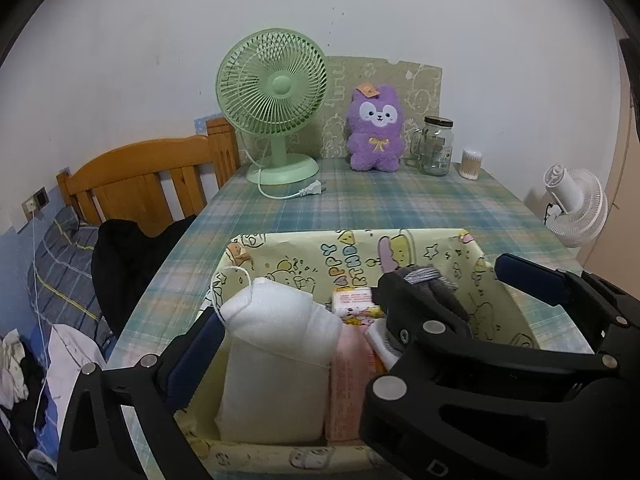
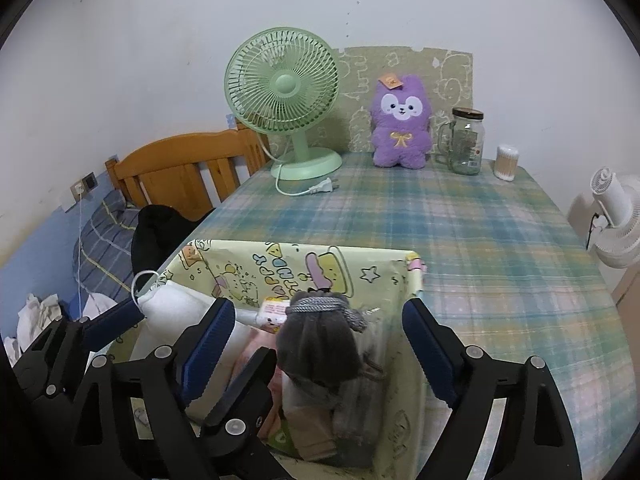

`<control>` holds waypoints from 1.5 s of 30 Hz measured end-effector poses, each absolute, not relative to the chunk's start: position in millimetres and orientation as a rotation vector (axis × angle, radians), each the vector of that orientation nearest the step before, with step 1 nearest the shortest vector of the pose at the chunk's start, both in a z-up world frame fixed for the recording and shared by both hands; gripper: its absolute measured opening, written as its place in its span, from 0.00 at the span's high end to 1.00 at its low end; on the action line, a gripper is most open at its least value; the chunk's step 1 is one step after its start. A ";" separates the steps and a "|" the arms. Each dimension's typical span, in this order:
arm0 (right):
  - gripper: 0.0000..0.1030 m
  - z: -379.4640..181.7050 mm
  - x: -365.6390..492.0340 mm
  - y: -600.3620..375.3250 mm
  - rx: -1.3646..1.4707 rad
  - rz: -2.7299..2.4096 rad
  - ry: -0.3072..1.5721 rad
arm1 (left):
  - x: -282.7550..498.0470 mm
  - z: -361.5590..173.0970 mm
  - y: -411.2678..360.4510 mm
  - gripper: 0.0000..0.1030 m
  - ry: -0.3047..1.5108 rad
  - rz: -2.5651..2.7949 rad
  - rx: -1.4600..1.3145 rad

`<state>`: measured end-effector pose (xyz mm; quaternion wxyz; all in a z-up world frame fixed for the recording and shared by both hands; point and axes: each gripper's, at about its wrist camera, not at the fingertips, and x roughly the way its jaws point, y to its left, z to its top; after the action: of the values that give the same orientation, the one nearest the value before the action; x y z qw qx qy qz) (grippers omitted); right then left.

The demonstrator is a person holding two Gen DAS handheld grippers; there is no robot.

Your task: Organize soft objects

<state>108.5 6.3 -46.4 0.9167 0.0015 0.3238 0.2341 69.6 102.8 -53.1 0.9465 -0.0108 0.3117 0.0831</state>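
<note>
A yellow printed box (image 1: 436, 248) stands at the near edge of the tabletop (image 1: 400, 204), toward its near left corner, and holds the soft things. At the box's left side a white bundle (image 1: 276, 320) stands on end, long axis upright, with its rounded top leaning toward the left wall and a loop of cord at its peak. At the right side a grey pouch (image 2: 320, 344) also stands upright, its tied neck with the grey cord pointing up and toward the far wall. Between them lie a pink pack (image 1: 348, 376) and a small white printed packet (image 1: 354, 300).

The left gripper (image 1: 356, 300) has its jaws spread wide, one finger outside the box's left wall by the bundle, the other over the right wall; the pads press on nothing. The right gripper (image 2: 318, 334) is likewise wide, its fingers either side of the pouch and apart from it.

In the left view the right gripper's black frame covers most of the pouch and the box's near right corner. What lies under the pouch is a muddle of clear wrap and brown card, hard to make out. The box's near wall is cut off by the grippers in both views.

At the far edge stand a green fan (image 1: 276, 104), a purple plush (image 1: 374, 128), a jar (image 1: 436, 146) and a swab tub (image 1: 471, 163).
</note>
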 end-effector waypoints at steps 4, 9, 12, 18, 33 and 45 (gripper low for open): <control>0.08 -40.5 100.9 -3.3 0.005 0.460 0.645 | 62.2 -48.0 94.2 0.00 0.611 0.172 -0.018; 0.08 -33.0 91.6 -15.4 0.011 0.449 0.626 | 54.3 -41.0 84.9 0.00 0.593 0.157 -0.019; 0.08 -28.7 86.8 -22.4 0.015 0.442 0.615 | 49.8 -36.7 78.4 0.00 0.581 0.149 -0.016; 0.07 -18.4 78.4 -37.9 0.026 0.427 0.589 | 43.3 -26.7 65.6 0.00 0.555 0.141 -0.009; 0.07 9.3 55.6 -90.1 0.026 0.340 0.493 | 35.2 -2.9 26.7 0.00 0.481 0.100 0.024; 0.07 27.7 45.7 -141.6 0.040 0.237 0.417 | 33.6 14.0 -3.6 0.00 0.435 0.067 0.041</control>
<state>45.7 -141.6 27.7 0.9712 0.0199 0.2066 0.1173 33.6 -3.6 14.0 0.9757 0.0201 0.2155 0.0333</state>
